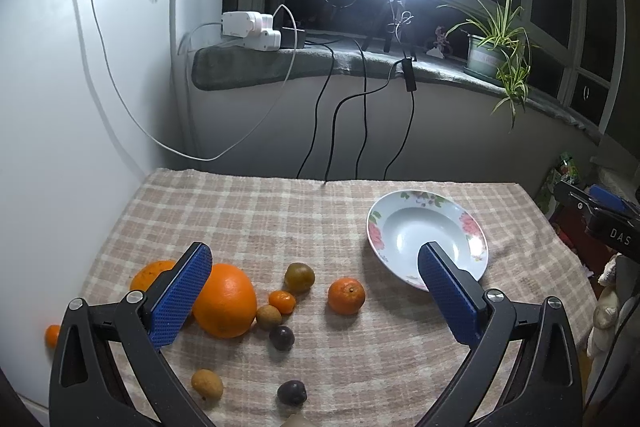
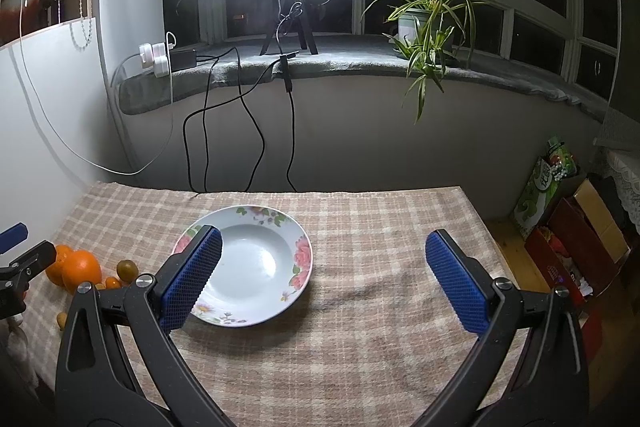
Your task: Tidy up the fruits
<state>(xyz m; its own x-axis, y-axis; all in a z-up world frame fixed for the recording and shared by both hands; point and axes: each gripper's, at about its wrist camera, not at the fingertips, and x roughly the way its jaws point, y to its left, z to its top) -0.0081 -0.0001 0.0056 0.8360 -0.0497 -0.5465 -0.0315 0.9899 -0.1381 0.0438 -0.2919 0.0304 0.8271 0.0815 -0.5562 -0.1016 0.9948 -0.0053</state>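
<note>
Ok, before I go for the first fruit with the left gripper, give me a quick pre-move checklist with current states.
1. Left gripper open, holding nothing: ok.
2. Right gripper open, holding nothing: ok.
3. Plate holds no fruit, upright on the checked cloth: ok.
4. Mandarin nearest the plate stands apart from the other fruit: ok.
5. Large orange fits between the fingers: cannot tell.
6. Plate rim free of the left gripper's fingers: cannot tell, one finger overlaps it in the left wrist view.

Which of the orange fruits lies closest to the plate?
The mandarin lying alone, nearest the plate. The other orange fruits sit farther left, around the big orange.
</note>
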